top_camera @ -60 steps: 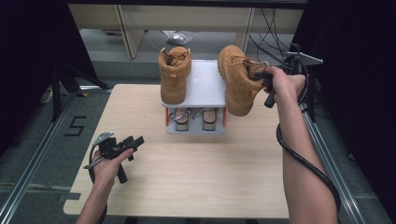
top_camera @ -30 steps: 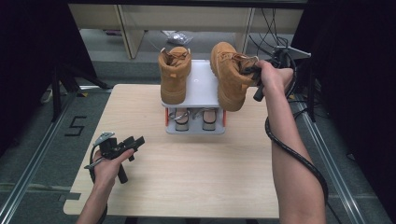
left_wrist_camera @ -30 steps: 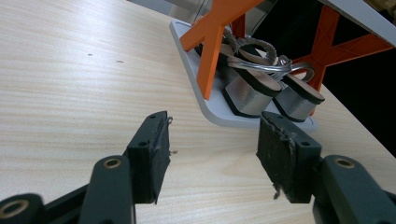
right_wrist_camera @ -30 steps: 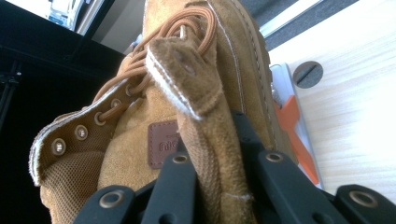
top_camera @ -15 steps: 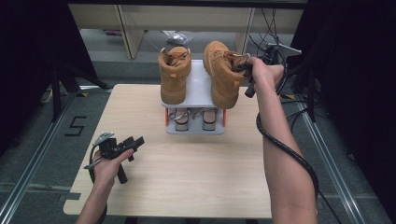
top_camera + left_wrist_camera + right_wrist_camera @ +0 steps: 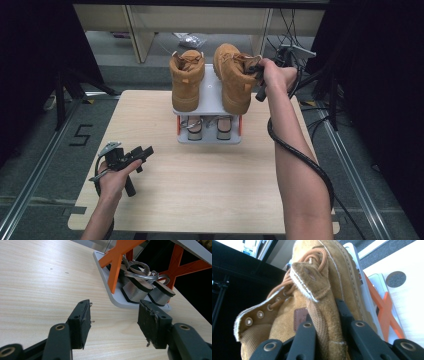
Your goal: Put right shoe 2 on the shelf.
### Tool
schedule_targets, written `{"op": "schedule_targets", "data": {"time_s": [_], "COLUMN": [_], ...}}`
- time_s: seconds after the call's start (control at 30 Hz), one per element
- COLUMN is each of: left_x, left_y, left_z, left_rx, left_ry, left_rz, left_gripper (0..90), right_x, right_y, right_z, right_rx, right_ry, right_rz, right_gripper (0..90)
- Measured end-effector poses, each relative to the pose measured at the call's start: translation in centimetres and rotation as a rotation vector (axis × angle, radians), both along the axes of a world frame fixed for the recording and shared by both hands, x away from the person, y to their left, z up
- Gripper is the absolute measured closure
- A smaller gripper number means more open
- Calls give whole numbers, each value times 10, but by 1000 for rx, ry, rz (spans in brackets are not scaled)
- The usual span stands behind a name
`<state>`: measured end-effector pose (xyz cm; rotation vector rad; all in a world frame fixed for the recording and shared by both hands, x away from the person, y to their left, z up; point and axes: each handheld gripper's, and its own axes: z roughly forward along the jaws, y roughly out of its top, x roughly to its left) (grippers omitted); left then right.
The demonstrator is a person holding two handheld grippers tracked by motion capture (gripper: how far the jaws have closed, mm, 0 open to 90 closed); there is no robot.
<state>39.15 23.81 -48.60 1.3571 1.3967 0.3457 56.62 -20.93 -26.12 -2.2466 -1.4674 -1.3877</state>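
With one tan boot [image 6: 187, 80] already atop the shoe rack [image 6: 212, 96], the right gripper [image 6: 258, 75], pinching the second boot [image 6: 234, 82] by its collar, sets it alongside; the left gripper [image 6: 131, 157] rests spread, well short of the rack.

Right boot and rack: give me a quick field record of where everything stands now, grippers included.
right boot: on the rack's top shelf, sole down
left boot: on the same shelf, beside the right boot
rack: grey shelves, orange X legs, at the far side of the table
lower shelf: a pair of silver heeled shoes
right gripper: shut on the right boot's collar
left gripper: open, holds nothing, low over the table's near left
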Motion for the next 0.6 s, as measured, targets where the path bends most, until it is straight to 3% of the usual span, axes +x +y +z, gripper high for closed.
{"op": "schedule_targets", "data": {"time_s": [0.03,0.07,0.1,0.23,0.33,0.37,0.4,0.43,0.5,0.6], "left_x": [0,0,0,0,0,0,-1,-1,-1,-1], "left_y": [0,1,1,0,1,2,2,2,2,1], "left_z": [0,0,0,0,0,0,1,1,1,1], "left_rx": [-2,0,0,-2,-2,-1,-5,-3,-4,0], "left_ry": [-1,-4,-4,-3,-5,-9,-10,-11,-12,-9], "left_rz": [1,-3,-3,-3,-2,-5,-1,1,0,-6], "left_gripper": [430,430,429,428,428,428,428,428,428,428], "right_x": [1,1,2,6,9,9,9,9,7,3], "right_y": [1,2,4,8,18,22,24,26,25,21], "right_z": [-1,-1,0,-4,-5,-4,-3,-2,-2,-1], "right_rx": [12,-25,3,31,21,0,-41,-53,-41,-48], "right_ry": [-17,-15,-13,-51,-92,-130,-134,-147,-169,-193], "right_rz": [-6,5,-8,-18,2,17,28,33,37,36], "right_gripper": [808,804,798,738,651,628,609,583,513,477]}}
